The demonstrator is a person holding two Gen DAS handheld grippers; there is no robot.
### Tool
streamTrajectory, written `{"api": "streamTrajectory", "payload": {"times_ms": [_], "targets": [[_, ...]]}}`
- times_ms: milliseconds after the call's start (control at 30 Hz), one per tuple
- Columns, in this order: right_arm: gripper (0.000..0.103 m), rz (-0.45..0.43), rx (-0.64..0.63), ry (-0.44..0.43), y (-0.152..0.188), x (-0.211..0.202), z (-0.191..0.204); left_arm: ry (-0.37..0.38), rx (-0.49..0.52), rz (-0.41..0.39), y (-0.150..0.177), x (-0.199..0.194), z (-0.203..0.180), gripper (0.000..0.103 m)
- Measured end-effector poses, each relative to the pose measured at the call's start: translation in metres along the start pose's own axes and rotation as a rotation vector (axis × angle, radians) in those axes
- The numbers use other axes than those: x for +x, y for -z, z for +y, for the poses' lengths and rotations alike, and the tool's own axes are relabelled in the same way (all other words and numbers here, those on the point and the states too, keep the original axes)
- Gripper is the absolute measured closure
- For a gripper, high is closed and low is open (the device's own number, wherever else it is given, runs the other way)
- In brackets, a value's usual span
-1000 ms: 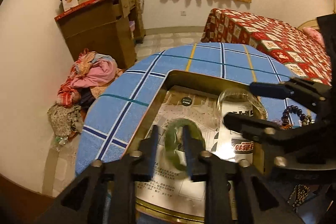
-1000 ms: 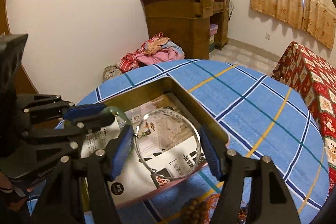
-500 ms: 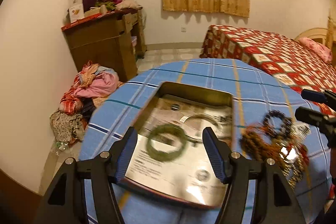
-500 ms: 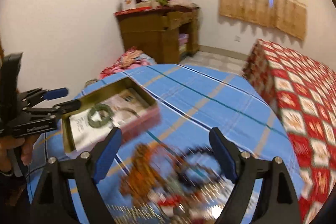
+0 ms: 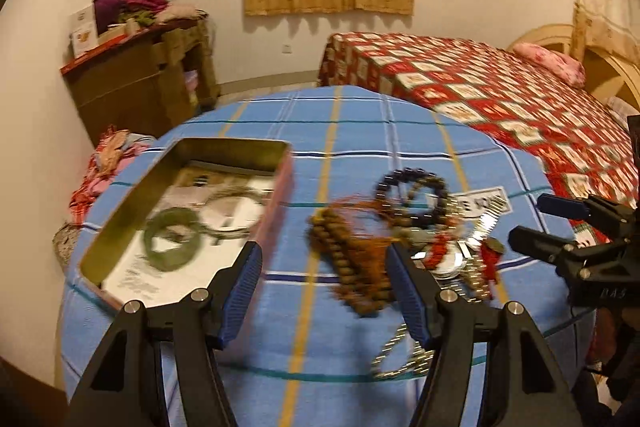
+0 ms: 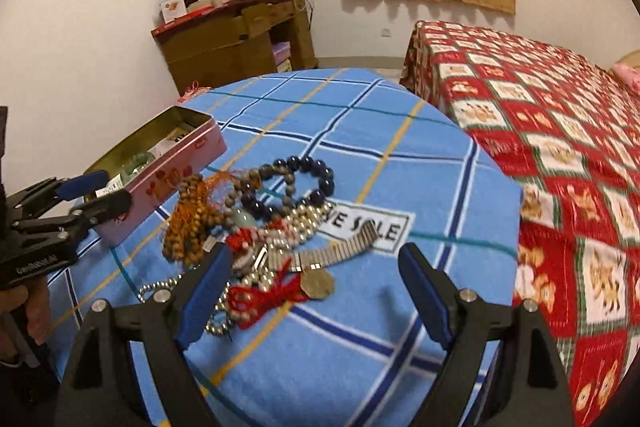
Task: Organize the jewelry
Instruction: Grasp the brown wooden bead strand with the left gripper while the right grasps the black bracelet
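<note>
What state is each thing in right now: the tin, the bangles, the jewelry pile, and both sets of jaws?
Tin: open, no lid in view, paper-lined.
Green bangle: lying flat in the tin.
Thin ring bangle: in the tin, beside the green one.
Jewelry pile: tangled on the tablecloth, outside the tin.
Left gripper: jaws open, empty.
Right gripper: jaws open, empty, over the pile.

A bangle [image 5: 171, 244] lies in the tin [image 5: 120, 219], left of the jewelry pile [image 5: 404, 227].

The right gripper [image 6: 316, 291] hangs with fingers [image 6: 422, 297] spread wide and empty above a jewelry heap [image 6: 264, 227] on the blue-plaid bench [image 6: 400, 163]. A pink tin [image 6: 160, 183] lies left, near the left gripper [image 6: 94, 193].
</note>
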State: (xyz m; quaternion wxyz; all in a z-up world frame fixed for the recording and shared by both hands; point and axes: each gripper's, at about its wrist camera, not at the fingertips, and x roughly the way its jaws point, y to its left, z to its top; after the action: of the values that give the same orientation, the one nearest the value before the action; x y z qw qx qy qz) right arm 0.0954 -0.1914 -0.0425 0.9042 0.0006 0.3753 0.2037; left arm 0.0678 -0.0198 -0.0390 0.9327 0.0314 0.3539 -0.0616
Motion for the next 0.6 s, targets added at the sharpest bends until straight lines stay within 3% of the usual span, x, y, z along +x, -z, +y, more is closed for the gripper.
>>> {"api": "streamTrajectory", "payload": {"times_ms": [167,200,233,300,400,600], "targets": [[0.015,-0.009,0.01,0.022,0.007,-0.002,-0.014,0.025,0.021,0.068,-0.005,0.033,-0.02,0.039],[0.015,-0.013,0.017,0.025,0.008,-0.003,-0.017,0.031,0.019,0.081,-0.005,0.04,-0.021,0.044],[0.015,-0.015,0.026,0.023,0.008,-0.003,-0.02,0.039,0.017,0.103,-0.004,0.048,-0.021,0.061],[0.015,-0.016,0.034,0.026,0.008,-0.004,-0.024,0.057,0.001,0.139,-0.002,0.058,-0.019,0.072],[0.015,-0.015,0.035,0.033,0.008,-0.002,-0.026,0.075,-0.007,0.108,-0.003,0.049,-0.017,0.093],[0.017,-0.012,-0.016,0.021,-0.002,0.004,-0.01,0.075,-0.029,0.027,-0.011,0.017,-0.006,0.094]]}}
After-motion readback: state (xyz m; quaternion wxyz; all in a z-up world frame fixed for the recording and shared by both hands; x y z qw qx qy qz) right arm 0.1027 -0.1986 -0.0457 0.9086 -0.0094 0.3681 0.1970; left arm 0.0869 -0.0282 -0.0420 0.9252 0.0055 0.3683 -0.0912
